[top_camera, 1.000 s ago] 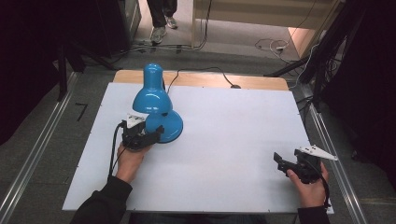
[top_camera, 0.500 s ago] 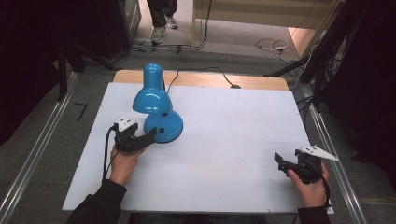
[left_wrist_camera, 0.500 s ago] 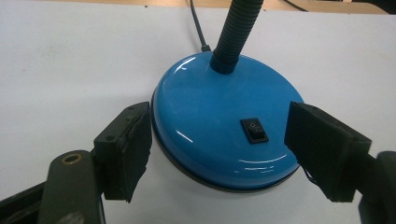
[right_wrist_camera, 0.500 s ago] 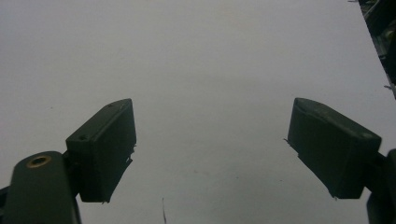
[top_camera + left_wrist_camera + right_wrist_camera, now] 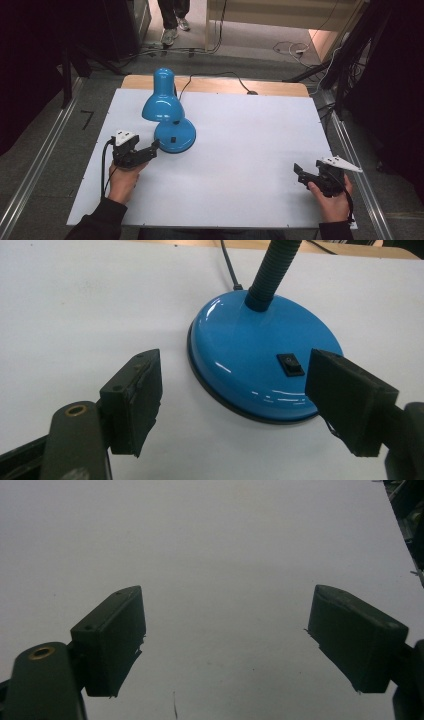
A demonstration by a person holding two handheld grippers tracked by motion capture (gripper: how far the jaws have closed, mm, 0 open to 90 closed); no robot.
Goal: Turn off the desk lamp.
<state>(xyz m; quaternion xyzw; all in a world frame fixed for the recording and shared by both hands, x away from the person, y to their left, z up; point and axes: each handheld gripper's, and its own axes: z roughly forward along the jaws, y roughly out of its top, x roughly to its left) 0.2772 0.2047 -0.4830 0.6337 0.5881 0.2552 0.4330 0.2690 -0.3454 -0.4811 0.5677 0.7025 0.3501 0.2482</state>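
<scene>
A blue desk lamp stands at the table's left-middle, its round base (image 5: 176,135) under a shade (image 5: 161,104) that tips forward on a ribbed neck (image 5: 270,270). A black rocker switch (image 5: 291,364) sits on the base. My left gripper (image 5: 153,148) lies just left of the base, pointing at it. Its jaws are open and hold nothing, and in the left gripper view (image 5: 235,377) the base's near rim sits just ahead of them. My right gripper (image 5: 299,173) rests near the table's front right corner. It is open over bare white surface (image 5: 227,615).
The white tabletop (image 5: 250,135) has a wooden strip (image 5: 225,85) along its far edge. The lamp's black cord (image 5: 215,76) runs off over that strip. Metal rails (image 5: 40,165) flank the table on both sides. A person's legs (image 5: 172,20) stand beyond the far end.
My left gripper has drawn back to the left, from against the lamp base to just clear of it. The lamp and my right gripper have stayed put.
</scene>
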